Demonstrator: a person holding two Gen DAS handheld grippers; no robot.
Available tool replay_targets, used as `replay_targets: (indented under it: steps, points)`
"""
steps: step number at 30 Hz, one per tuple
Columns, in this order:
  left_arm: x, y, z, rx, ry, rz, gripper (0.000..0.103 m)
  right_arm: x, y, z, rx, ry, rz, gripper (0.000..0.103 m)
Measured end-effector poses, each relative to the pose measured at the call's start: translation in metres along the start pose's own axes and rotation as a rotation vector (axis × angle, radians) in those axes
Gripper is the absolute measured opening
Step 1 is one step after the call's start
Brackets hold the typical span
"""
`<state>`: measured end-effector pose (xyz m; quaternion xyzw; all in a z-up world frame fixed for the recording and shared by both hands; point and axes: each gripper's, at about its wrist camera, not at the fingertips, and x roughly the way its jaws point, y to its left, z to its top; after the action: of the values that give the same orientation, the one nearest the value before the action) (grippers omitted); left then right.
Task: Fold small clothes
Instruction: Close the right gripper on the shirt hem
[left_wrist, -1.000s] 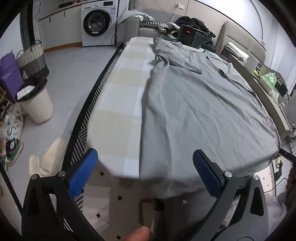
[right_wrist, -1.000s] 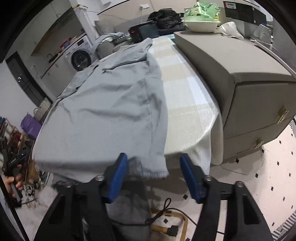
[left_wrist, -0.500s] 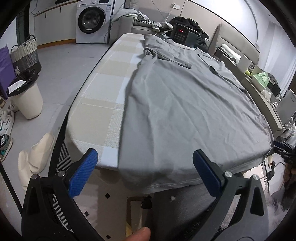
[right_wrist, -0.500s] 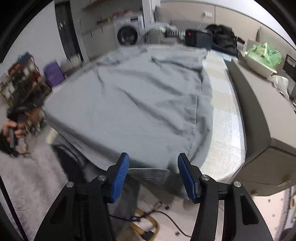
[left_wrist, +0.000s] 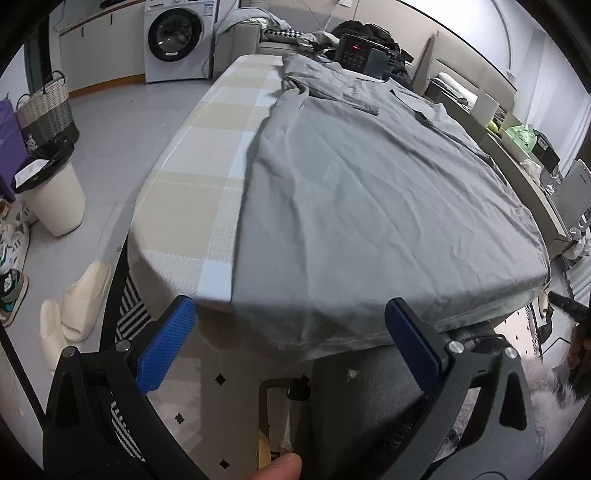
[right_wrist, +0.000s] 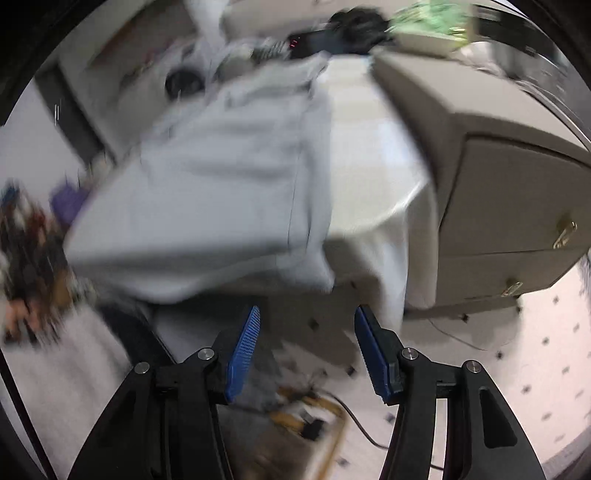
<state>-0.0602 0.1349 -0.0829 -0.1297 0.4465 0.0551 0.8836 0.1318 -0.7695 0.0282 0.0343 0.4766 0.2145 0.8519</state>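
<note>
A grey shirt (left_wrist: 369, 192) lies spread flat on the checked table (left_wrist: 192, 192), its hem hanging over the near edge. My left gripper (left_wrist: 291, 332) is open and empty, its blue pads either side of the hanging hem, just below the table edge. In the blurred right wrist view the same shirt (right_wrist: 221, 192) hangs over the table edge (right_wrist: 388, 206). My right gripper (right_wrist: 306, 350) is open and empty, below the shirt's right hem corner and apart from it.
A beige cabinet with drawers (right_wrist: 498, 192) stands close to the table's right side. A white bin (left_wrist: 51, 199), a basket (left_wrist: 44, 110) and slippers (left_wrist: 74, 306) are on the floor at left. A black device (left_wrist: 362, 55) sits at the table's far end. Cables (right_wrist: 332, 417) lie underneath.
My left gripper has moved slightly closer to the hanging hem. My right gripper has swung right and dropped below the table edge, blurring its view; both stay open.
</note>
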Motion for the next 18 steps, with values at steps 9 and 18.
replay_targets:
  steps: [9,18]
  points:
    - [0.0,0.001,-0.001,0.003,0.003,0.007,0.102,0.016,-0.014,0.021,0.435,0.019,0.057,0.039]
    - [0.006,0.003,-0.003,-0.006,0.013,0.007,0.102,0.027,-0.019,0.008,0.407,0.043,-0.006,0.007]
